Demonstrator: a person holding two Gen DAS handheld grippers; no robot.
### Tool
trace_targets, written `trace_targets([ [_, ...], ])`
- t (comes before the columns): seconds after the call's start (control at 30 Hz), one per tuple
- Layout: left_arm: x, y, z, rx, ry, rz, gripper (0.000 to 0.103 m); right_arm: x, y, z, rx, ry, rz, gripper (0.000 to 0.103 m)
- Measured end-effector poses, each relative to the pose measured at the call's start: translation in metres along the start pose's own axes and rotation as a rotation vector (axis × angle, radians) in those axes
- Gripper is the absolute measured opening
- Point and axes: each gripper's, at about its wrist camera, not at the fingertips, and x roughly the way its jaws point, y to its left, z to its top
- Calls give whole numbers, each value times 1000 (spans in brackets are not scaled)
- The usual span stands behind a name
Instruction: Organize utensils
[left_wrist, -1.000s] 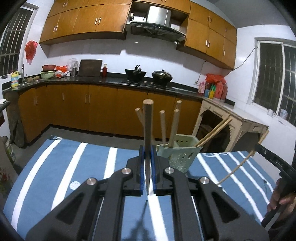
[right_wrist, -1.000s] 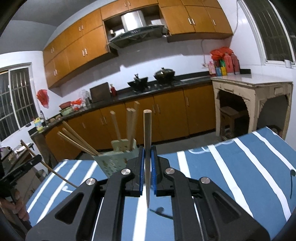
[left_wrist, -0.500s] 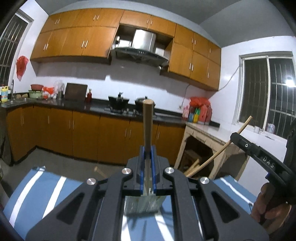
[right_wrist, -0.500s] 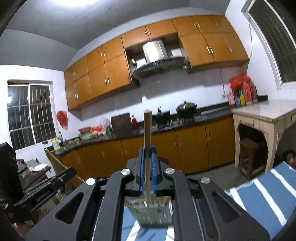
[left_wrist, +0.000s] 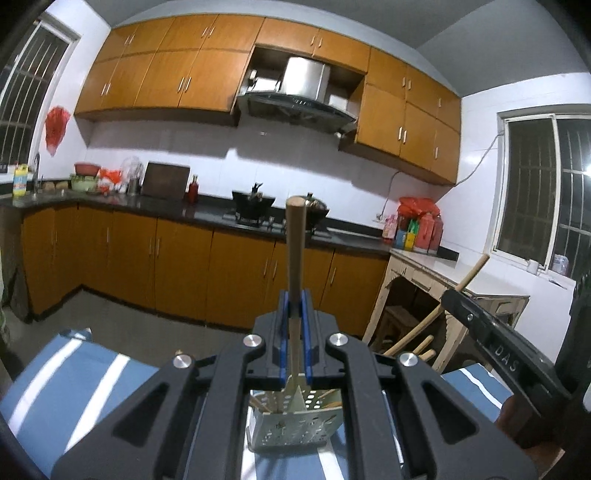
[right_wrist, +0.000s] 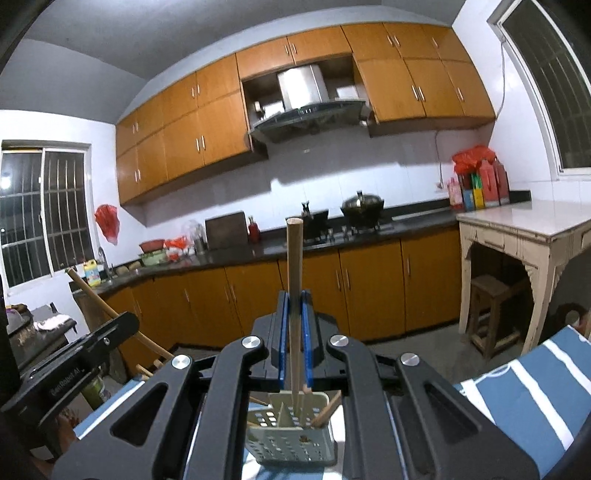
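Holding item one: left gripper (left_wrist: 294, 332), jaws clenched on a wooden-handled spatula (left_wrist: 295, 266), handle upright, long axis near vertical, flat slotted blade pointing down over the basket (left_wrist: 291, 432). Item two: right gripper (right_wrist: 294, 332), jaws clenched on a plain wooden stick (right_wrist: 294, 295), likewise upright, its lower end pointing into the basket's mouth; whether it touches the bottom cannot be told. Item three: pale green perforated basket, standing on a blue cloth with white stripes (left_wrist: 74, 373), directly beneath both grippers, with several wooden handles leaning inside, slanted toward the rim. Item four, beyond: floor, brown cabinets (left_wrist: 184, 273), dark counter with pots. Risks, as judged: both tools descend toward one narrow opening, so they may knock each other or the leaning handles; the spatula blade may catch on the rim or a divider and tip the light basket; letting go while a tool stands high would let it topple outward.
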Motion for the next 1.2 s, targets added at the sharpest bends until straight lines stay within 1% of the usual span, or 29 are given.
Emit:
trace_targets([
  [0.23, 21, 9, -13, -2, 41, 21, 8, 15, -2, -8, 11, 51, 3, 8],
  [0.33, 30, 11, -18, 3, 74, 28, 8, 20, -2, -12, 12, 98, 5, 8],
  [0.37, 30, 13, -18, 0, 67, 37, 12, 19, -2, -13, 14, 101, 4, 9],
  [0.4, 30, 16, -17, -6, 72, 31, 15, 17, -3, -13, 15, 103, 4, 14],
  [0.43, 29, 18, -15, -20, 77, 26, 24, 15, -4, -14, 19, 102, 0, 26],
  [0.47, 27, 21, -14, -30, 73, 31, 29, 10, -5, -14, 25, 95, -6, 33],
  [0.5, 24, 24, -13, -37, 69, 33, 29, 8, -6, -13, 27, 91, -8, 38],
  [0.7, 1, 35, -6, -57, 50, 41, 30, -11, -3, -12, 3, 103, -31, 39],
  [0.77, -11, 38, -5, -51, 40, 49, 34, -19, 0, -13, -7, 110, -42, 43],
  [0.9, -33, 40, -10, -41, 37, 62, 39, -31, 4, -18, -18, 131, -61, 50],
  [1.03, -53, 42, -20, -24, 51, 80, 46, -43, 9, -25, -38, 143, -82, 59],
  [1.07, -57, 43, -23, -20, 55, 83, 48, -46, 11, -27, -46, 145, -86, 60],
  [1.13, -65, 45, -30, -14, 66, 92, 51, -51, 13, -29, -57, 147, -91, 65],
  [1.2, -73, 48, -36, -15, 78, 96, 54, -58, 16, -33, -69, 149, -96, 68],
])
